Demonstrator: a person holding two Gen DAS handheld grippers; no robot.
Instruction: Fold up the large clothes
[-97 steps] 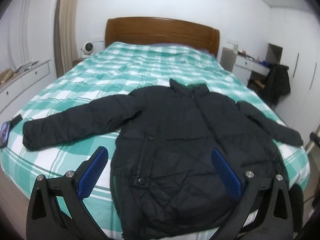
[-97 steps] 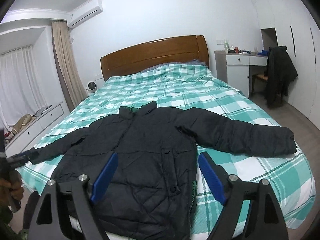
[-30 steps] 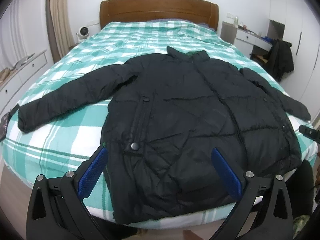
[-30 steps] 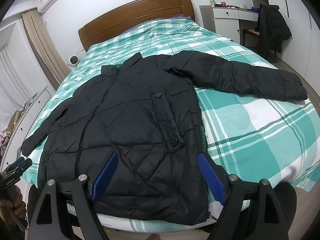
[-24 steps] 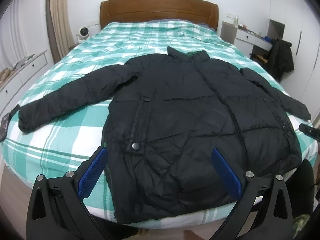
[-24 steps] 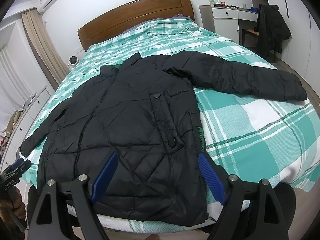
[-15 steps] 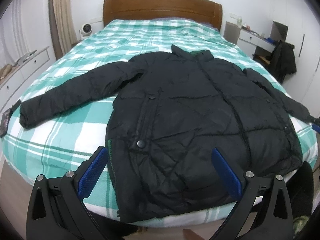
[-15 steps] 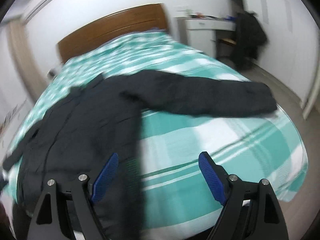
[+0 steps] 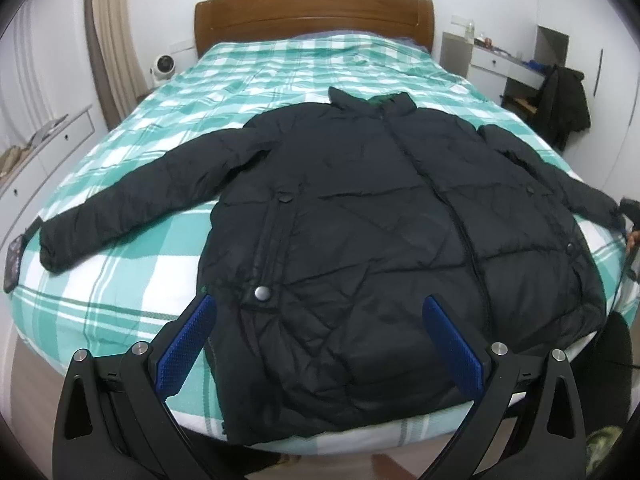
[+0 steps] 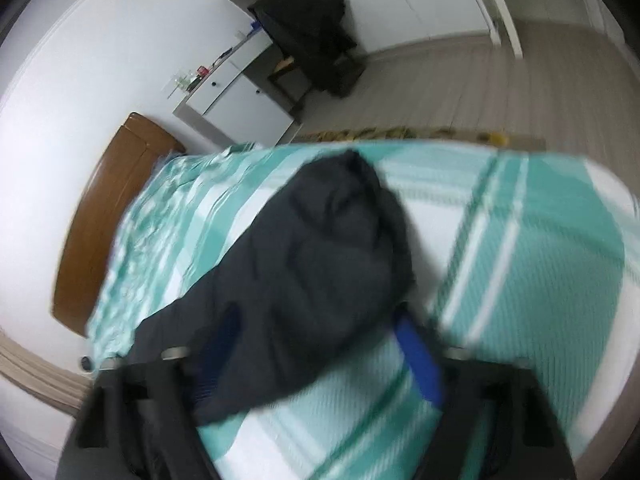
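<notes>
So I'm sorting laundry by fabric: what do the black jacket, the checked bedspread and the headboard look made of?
The jacket looks like padded synthetic shell, probably nylon or polyester: a slight sheen, puffy diamond quilting, metal-looking snaps. The bedspread looks like woven cotton or a blend, matte, with soft wrinkles; the exact fibre can't be told. The headboard looks like varnished brown wood with a smooth, glossy finish.

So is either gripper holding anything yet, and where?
Right gripper is closing around the jacket sleeve's cuff end; a firm grip can't be told. Left gripper holds nothing.
</notes>
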